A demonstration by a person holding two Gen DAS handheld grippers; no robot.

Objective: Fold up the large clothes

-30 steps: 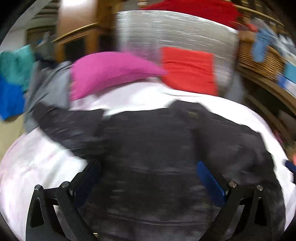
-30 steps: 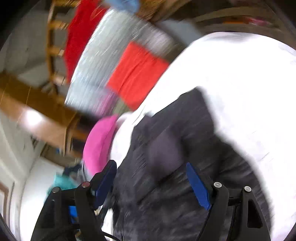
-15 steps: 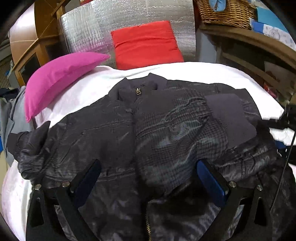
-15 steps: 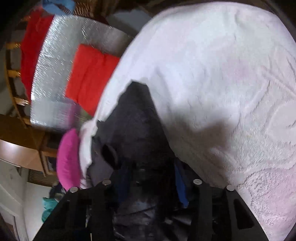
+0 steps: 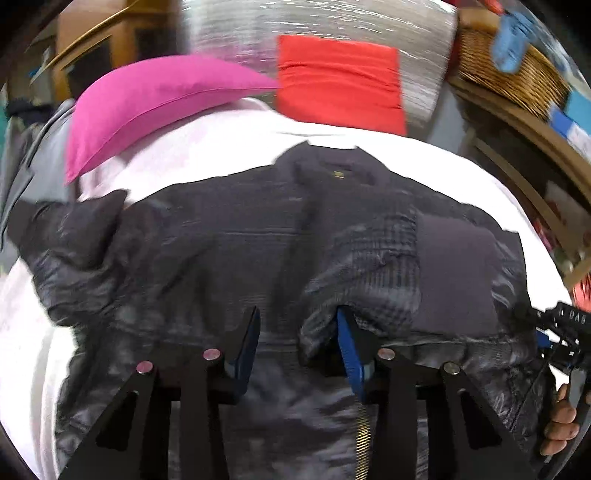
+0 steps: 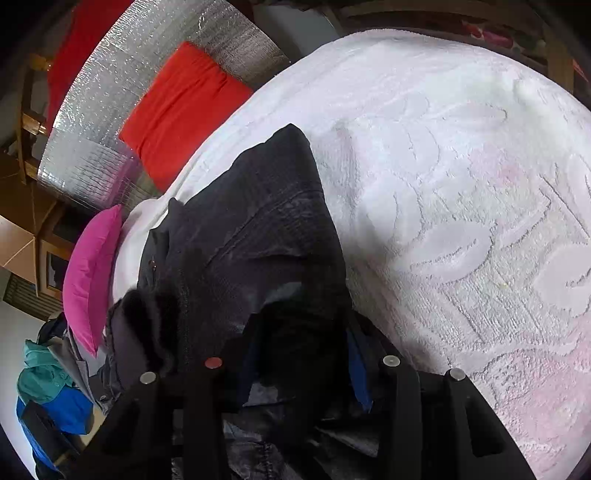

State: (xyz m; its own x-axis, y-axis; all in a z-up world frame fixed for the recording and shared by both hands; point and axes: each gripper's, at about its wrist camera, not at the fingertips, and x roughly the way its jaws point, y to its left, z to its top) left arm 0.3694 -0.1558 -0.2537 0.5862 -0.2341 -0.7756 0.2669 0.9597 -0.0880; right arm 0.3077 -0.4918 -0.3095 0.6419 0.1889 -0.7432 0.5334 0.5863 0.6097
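A large dark grey jacket [image 5: 229,258] lies spread on a white bedspread [image 5: 221,147], collar at the far side, one sleeve folded across its front. My left gripper [image 5: 297,332] hovers low over the jacket's middle near the zipper, jaws partly apart, with a fold of fabric against the right blue pad [image 5: 349,350]. My right gripper [image 6: 301,354] is closed around a bunch of the jacket [image 6: 258,236] at its right edge; it also shows in the left wrist view [image 5: 561,332] at the far right.
A pink pillow [image 5: 147,99] and a red cushion [image 5: 340,81] lie at the head of the bed against a silver foil panel [image 5: 332,22]. A wicker basket [image 5: 509,77] sits on a wooden shelf at right. Clothes [image 6: 51,387] are piled left of the bed.
My left gripper's jaws have narrowed and dropped closer to the jacket's middle. My right gripper stays closed on the jacket's right edge, and more of the jacket now shows ahead of it.
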